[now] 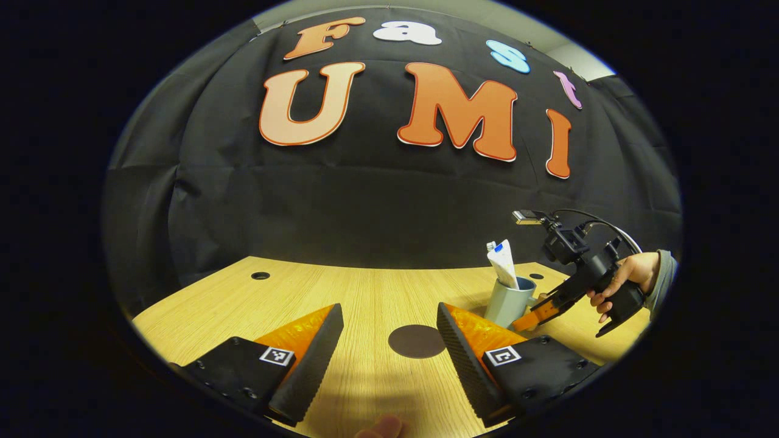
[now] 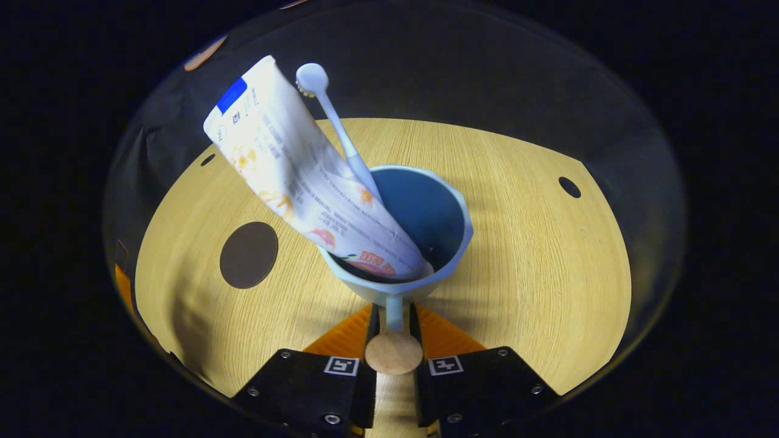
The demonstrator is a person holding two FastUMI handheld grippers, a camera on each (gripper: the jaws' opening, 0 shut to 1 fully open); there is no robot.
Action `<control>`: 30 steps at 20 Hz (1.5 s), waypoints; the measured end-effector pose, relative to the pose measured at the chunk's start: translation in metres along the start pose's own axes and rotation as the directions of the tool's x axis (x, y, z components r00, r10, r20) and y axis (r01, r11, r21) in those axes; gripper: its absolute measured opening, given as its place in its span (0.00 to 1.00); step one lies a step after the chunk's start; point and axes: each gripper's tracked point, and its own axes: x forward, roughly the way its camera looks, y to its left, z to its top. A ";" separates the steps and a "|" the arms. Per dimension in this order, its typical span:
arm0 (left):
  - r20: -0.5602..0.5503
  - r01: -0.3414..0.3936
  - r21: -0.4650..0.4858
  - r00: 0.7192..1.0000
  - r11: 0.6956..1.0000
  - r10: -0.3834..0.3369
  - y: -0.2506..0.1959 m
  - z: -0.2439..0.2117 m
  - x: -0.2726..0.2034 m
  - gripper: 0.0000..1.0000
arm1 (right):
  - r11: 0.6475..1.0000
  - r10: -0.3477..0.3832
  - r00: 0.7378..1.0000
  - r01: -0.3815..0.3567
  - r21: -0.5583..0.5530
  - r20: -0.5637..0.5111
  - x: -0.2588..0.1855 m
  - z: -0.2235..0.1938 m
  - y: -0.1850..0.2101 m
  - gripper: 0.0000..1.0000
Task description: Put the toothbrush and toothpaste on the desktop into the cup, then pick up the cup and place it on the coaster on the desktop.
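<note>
Right gripper (image 2: pixel 392 322) is clamped on the handle (image 2: pixel 394 311) of the single blue cup (image 2: pixel 426 225), both fingers pressing against the handle's narrow stem, with a round wooden knob (image 2: pixel 393 352) at the handle's end sitting between them. One toothpaste tube (image 2: pixel 304 176) and one toothbrush (image 2: pixel 338 125) stand inside the cup, both leaning toward its left rim; the tube is white with a blue patch near its top, floral artwork and red lettering low on its body, none of it legible. The brush head is uppermost, beside the tube. The cup rests on the wooden desktop (image 2: pixel 535 255), well apart from the one dark round coaster (image 2: pixel 248 254) lying to its left. Left gripper (image 1: pixel 389 340) is released, its fingers spread wide above the desktop, with the coaster lying just ahead between them. In the left gripper view the cup sits beyond and right of the coaster, the right gripper held at it by a hand (image 1: pixel 630 274) in a grey sleeve. Each finger carries one square coded marker. Two small dark holes show near the desktop's far corners.
</note>
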 end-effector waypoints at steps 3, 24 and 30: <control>-0.003 -0.007 -0.005 1.000 1.000 0.007 0.004 -0.002 -0.002 0.98 | 1.000 -0.014 1.000 0.014 -0.009 0.026 0.002 0.004 -0.004 0.24; 0.013 0.009 0.019 1.000 1.000 -0.009 0.002 0.004 -0.024 0.98 | 0.990 0.083 0.991 -0.070 -0.118 0.109 0.013 0.026 -0.008 0.22; 0.020 0.001 0.016 1.000 1.000 -0.001 0.010 0.003 -0.030 0.98 | 0.982 0.116 0.987 -0.097 -0.162 0.111 0.018 0.031 -0.009 0.22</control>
